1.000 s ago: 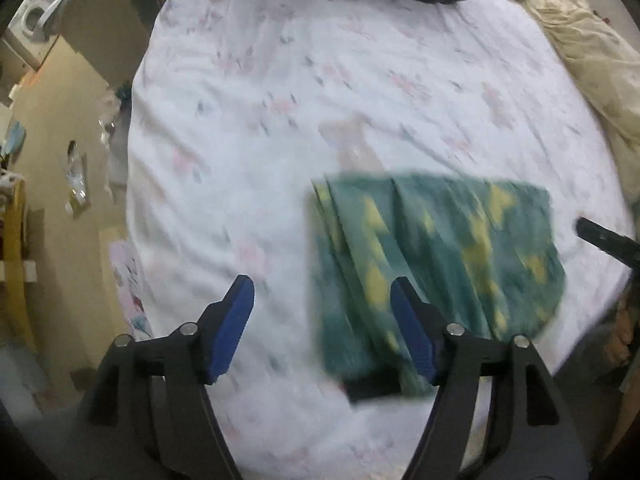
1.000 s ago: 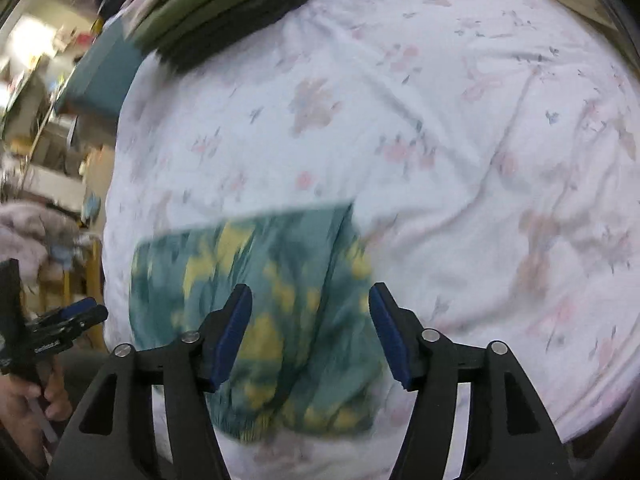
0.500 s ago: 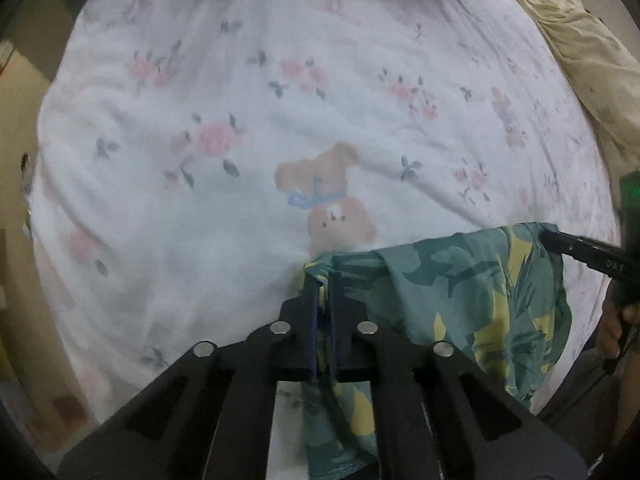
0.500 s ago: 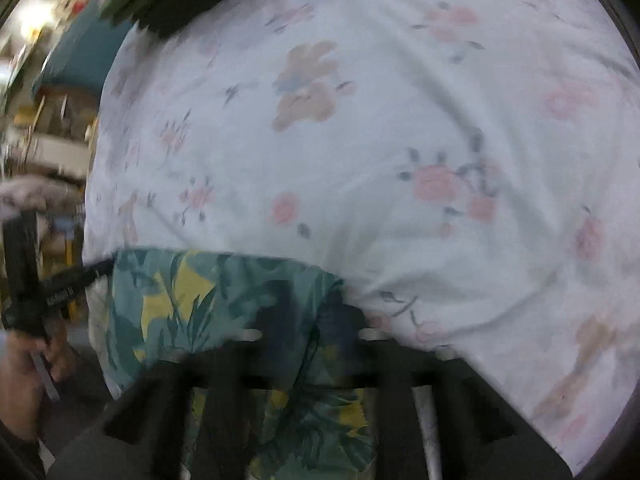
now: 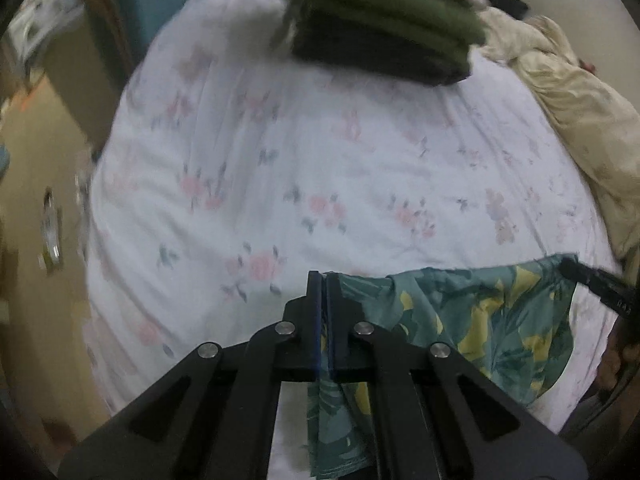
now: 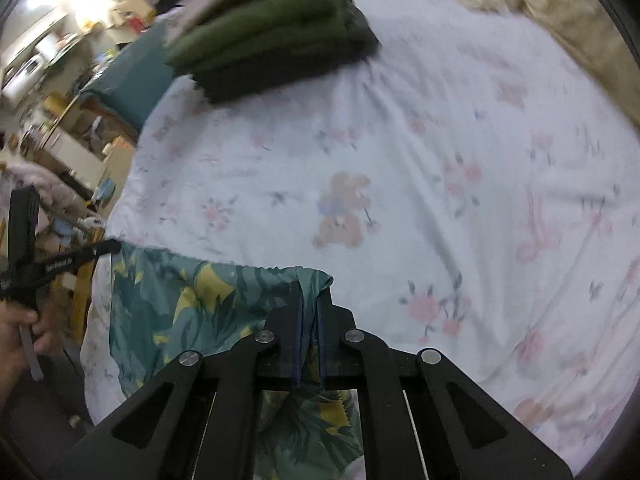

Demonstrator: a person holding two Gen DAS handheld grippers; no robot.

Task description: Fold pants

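The pants [image 5: 492,320] are teal with yellow leaf print, folded, and hang stretched between my two grippers above the near edge of the bed. My left gripper [image 5: 321,280] is shut on the pants' left corner. My right gripper [image 6: 308,292] is shut on the opposite corner of the pants [image 6: 192,304]. The right gripper's tip shows at the far right of the left wrist view [image 5: 568,268], and the left gripper's tip shows at the left of the right wrist view [image 6: 108,246].
A white floral bedsheet [image 5: 320,152] covers the bed. A stack of folded dark green and black clothes [image 5: 384,28] lies at the far edge, also in the right wrist view [image 6: 272,28]. A cream blanket [image 5: 576,108] lies bunched at the right. Cluttered furniture [image 6: 60,128] stands left of the bed.
Both grippers came down from open above the flat pants, shut on its two corners, and have lifted it off the sheet toward the bed's near edge.
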